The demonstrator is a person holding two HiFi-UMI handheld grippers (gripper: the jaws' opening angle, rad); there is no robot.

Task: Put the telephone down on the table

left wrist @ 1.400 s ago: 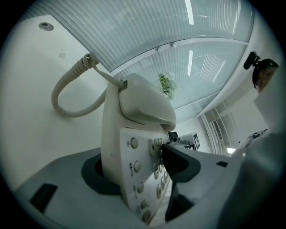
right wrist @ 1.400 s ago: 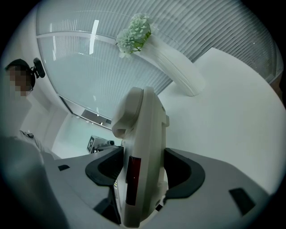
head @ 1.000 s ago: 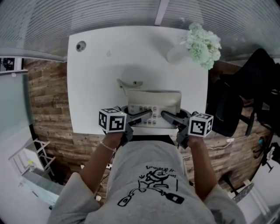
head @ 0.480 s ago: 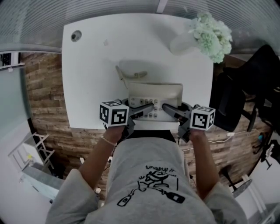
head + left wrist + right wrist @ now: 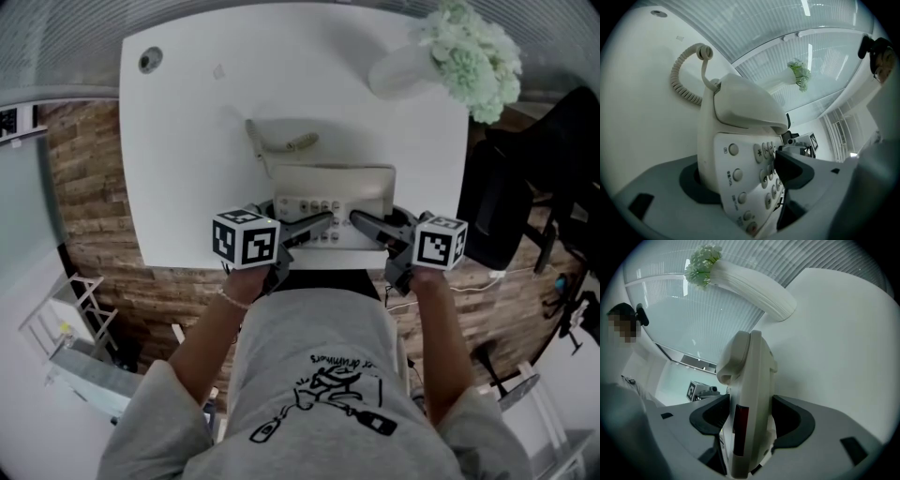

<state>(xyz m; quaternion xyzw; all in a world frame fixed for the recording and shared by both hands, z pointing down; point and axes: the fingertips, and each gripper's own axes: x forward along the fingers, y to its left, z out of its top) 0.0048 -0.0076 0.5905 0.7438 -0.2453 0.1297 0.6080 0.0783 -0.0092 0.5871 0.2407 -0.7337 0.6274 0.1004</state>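
Telephone [image 5: 333, 192] at table [image 5: 187, 141] edge: right gripper [image 5: 749, 418] clamps it, left gripper [image 5: 743, 178] jaws just opening around it; cord [image 5: 677, 82], vase [image 5: 403, 70] beyond.

The head view looks steeply down over the person's chest onto the white table [image 5: 187, 141]. Each gripper view sits close behind its own jaws, facing the telephone [image 5: 740, 103] from opposite sides; all three share it, and probably the flower vase [image 5: 754, 291].
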